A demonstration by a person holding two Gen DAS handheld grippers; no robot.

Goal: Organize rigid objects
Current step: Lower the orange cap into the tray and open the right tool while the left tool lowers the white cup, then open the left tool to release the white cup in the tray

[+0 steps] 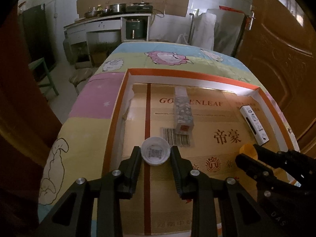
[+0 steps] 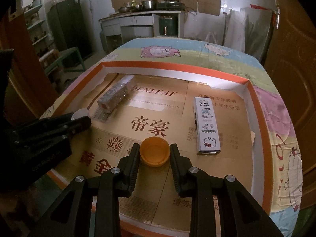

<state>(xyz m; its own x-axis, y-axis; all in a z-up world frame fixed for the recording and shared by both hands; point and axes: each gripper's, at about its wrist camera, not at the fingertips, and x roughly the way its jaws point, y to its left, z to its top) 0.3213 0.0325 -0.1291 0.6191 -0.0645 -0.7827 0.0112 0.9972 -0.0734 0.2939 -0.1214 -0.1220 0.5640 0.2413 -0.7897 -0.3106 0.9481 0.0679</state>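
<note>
The left gripper (image 1: 155, 154) was closed around a white cap (image 1: 155, 151), whose open side faced up and showed a printed code inside. The right gripper (image 2: 154, 151) was clamped on an orange cap (image 2: 155, 151), also with its hollow side up. Both caps were low over the cardboard floor of a shallow tray (image 2: 256, 106) with an orange rim (whether they touched the cardboard, I cannot tell). The tray lay on a table covered by a cartoon-print cloth (image 1: 94, 102).

Farther in the tray, a long patterned box (image 1: 182, 110) lay on its side near the middle, over a barcode. A white Hello Kitty box (image 2: 207, 126) lay flat toward the right wall, just beside the right gripper. The two boxes were well apart.
</note>
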